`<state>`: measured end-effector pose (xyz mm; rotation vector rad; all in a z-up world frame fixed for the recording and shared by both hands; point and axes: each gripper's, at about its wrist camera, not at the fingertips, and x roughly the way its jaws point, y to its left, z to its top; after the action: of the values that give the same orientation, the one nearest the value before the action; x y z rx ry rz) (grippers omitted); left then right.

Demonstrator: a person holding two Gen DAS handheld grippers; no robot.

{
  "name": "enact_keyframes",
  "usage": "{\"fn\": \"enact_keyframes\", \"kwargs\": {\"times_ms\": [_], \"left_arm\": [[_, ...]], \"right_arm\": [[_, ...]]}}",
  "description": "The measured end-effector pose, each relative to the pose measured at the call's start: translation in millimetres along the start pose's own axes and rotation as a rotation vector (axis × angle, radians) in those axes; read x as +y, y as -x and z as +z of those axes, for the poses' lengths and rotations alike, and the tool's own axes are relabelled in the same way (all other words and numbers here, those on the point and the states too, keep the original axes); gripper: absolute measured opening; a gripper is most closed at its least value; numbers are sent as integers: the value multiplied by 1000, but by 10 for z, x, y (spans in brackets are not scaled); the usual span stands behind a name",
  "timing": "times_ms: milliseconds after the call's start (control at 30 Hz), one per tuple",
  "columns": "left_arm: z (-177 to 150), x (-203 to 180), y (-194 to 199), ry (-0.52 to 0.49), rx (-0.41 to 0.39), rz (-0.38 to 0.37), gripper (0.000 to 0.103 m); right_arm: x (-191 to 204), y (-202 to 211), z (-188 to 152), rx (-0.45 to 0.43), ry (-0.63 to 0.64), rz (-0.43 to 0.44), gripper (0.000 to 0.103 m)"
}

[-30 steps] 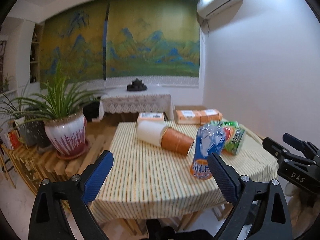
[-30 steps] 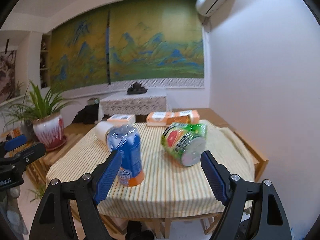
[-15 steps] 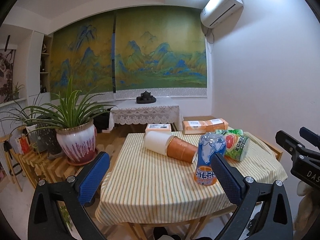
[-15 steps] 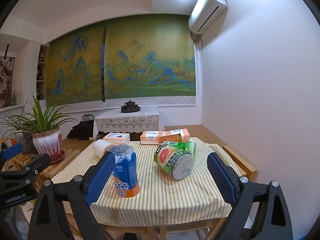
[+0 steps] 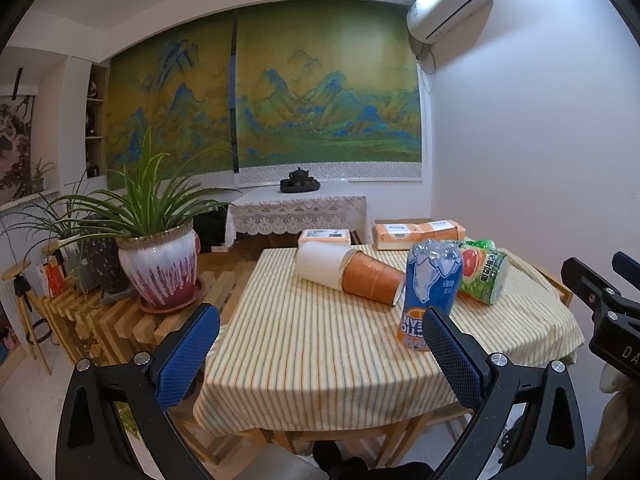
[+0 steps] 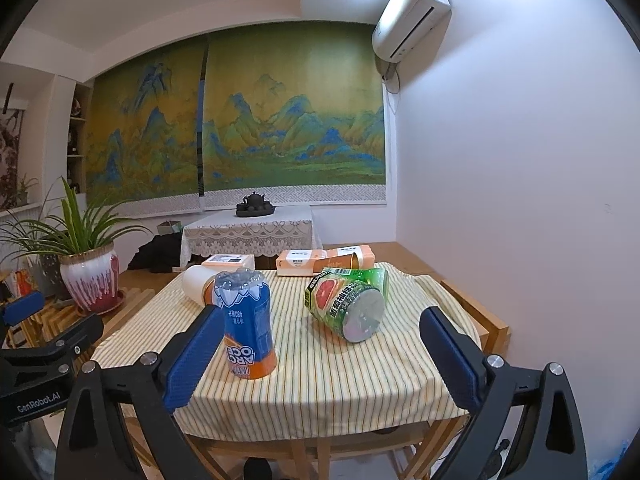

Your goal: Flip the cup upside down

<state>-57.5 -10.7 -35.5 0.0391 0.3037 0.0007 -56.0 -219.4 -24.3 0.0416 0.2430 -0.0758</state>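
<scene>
A paper cup (image 5: 352,274), white at one end and orange at the other, lies on its side at the far middle of the striped table (image 5: 300,360). In the right wrist view only its white end (image 6: 196,282) shows behind the blue can. My left gripper (image 5: 320,322) is open and empty, hanging short of the table's near edge. My right gripper (image 6: 320,316) is also open and empty, off the near edge and to the right; its body shows at the left wrist view's right side (image 5: 600,304).
A blue can (image 5: 430,292) (image 6: 246,328) stands upside down near the front. A green can (image 5: 482,276) (image 6: 348,304) lies on its side to the right. Orange boxes (image 5: 420,234) lie at the table's far edge. A potted plant (image 5: 160,268) stands left; a white wall is on the right.
Both grippers have drawn back from the table and tilted up, so the table sits farther off in both views. The cup and cans have not moved. Both stay open.
</scene>
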Motion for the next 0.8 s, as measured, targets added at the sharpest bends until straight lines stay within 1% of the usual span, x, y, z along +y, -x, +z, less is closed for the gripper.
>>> {"fn": "enact_keyframes", "kwargs": {"times_ms": [600,800], "left_arm": [[30,6,29,10,-8,-4,102],[37,11,14,14,-4,-6,102]], "right_arm": [[33,32,44,-37,-3,-7,98],[24,3,41,-26,2,-6,98]]}}
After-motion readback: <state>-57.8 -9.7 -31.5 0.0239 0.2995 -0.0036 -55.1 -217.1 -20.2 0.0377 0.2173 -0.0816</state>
